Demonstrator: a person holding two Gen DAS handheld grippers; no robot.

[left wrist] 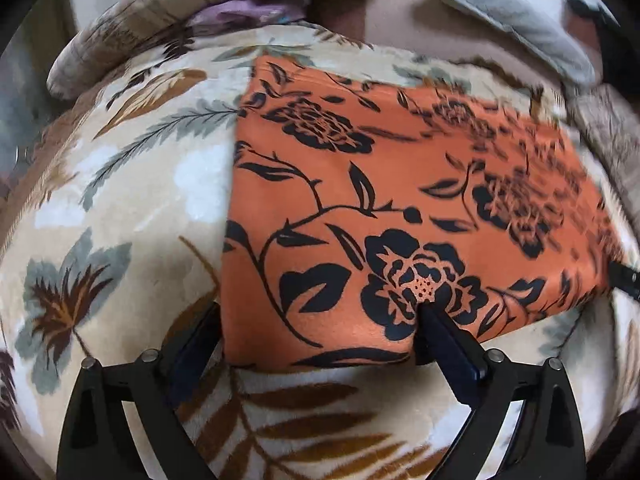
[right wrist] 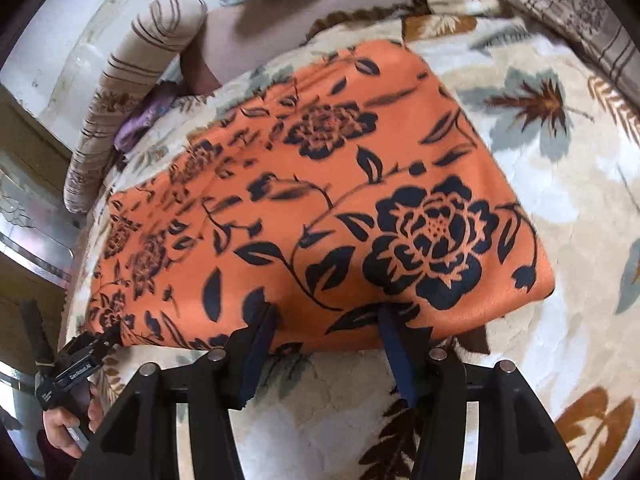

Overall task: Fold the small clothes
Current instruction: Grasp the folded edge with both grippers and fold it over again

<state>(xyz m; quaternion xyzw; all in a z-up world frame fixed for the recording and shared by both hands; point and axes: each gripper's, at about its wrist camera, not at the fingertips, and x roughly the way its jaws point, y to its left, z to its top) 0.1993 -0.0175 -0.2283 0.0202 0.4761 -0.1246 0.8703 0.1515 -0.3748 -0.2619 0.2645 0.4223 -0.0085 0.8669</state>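
The left tool (left wrist: 320, 328) stood wide open, straddling the near left corner of the folded orange cloth with black flowers (left wrist: 400, 200); the right tool (right wrist: 324, 320) gaped likewise at its near edge; only the right view showed a hand (right wrist: 66, 432); beneath lay a cream leaf-patterned plush blanket (right wrist: 560, 200) on a bed.

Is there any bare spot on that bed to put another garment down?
Yes: the cream leaf-print blanket lies bare beside the orange black-flowered cloth, up to the plaid quilt, and in front of its near edge. Crowded: the striped bolster side.
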